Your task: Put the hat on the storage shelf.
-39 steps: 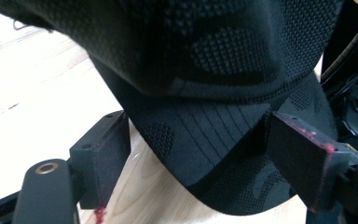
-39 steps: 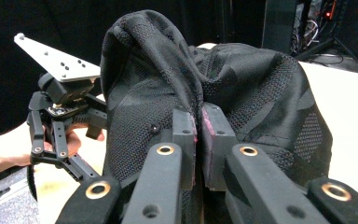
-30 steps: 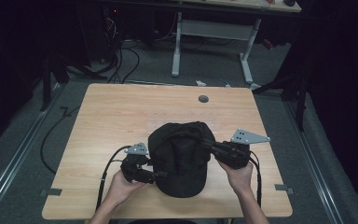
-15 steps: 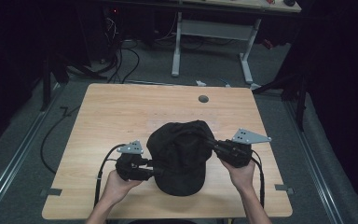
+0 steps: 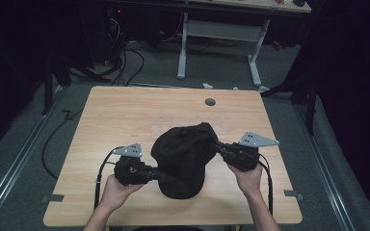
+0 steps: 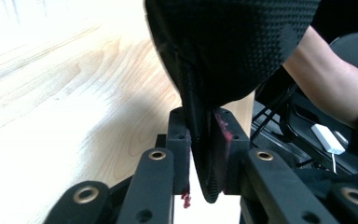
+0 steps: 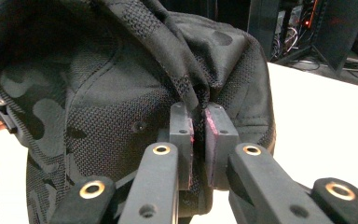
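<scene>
The black cap (image 5: pixel 182 159) sat mid-table (image 5: pixel 125 115), held between both grippers. The left gripper (image 6: pixel 200 154) was clamped on its brim; the right gripper (image 7: pixel 198 140) pinched bunched crown fabric, revealing a camouflage weave.

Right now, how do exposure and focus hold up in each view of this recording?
High view: table evenly lit, surroundings very dark, black cap shows little detail. Left gripper view: tabletop blown out to near white at upper left, jaws and cap brim sharp. Right gripper view: cap's camouflage weave crisp, table overexposed at right, background racks soft.
</scene>
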The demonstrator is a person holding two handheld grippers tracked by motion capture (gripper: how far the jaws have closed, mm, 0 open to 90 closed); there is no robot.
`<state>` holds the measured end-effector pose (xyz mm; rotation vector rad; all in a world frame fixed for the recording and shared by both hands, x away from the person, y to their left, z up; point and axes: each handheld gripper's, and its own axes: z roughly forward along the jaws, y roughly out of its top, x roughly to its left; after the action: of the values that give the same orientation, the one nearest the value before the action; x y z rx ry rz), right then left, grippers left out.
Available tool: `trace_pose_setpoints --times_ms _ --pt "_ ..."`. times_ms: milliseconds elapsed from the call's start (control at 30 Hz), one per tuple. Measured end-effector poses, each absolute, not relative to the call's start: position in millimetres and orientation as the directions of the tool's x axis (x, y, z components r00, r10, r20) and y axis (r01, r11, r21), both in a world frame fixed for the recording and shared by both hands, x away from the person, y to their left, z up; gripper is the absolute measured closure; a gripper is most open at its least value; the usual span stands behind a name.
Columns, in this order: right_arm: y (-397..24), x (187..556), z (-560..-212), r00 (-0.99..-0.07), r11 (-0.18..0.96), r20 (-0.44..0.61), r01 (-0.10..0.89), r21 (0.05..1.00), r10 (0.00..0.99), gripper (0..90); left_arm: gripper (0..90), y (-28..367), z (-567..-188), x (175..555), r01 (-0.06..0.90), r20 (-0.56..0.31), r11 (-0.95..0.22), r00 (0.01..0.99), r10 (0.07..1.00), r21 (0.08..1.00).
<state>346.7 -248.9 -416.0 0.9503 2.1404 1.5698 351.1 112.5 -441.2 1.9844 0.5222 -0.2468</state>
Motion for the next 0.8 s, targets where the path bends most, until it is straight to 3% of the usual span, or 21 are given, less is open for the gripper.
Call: trace_pose_setpoints --times_ms 300,400,533,800 --pt "-245 349 -419 -0.728 0.173 0.135 0.331 0.928 0.672 77.6 85.8 114 -434 345 0.432 -0.364 -0.404 0.901 0.237 0.806" --pt "-245 350 -420 -0.724 0.164 0.138 0.331 0.929 0.676 72.0 86.1 115 -433 345 0.428 -0.354 -0.401 0.902 0.248 0.81" --pt "-250 350 -424 -0.7 0.125 0.159 0.336 0.933 0.696 52.3 86.2 119 -433 344 0.425 -0.345 -0.387 0.902 0.26 0.818" --pt "-268 343 -448 -0.617 0.079 0.182 0.372 0.925 0.766 39.2 86.2 129 -429 344 0.439 -0.343 -0.341 0.888 0.307 0.831"
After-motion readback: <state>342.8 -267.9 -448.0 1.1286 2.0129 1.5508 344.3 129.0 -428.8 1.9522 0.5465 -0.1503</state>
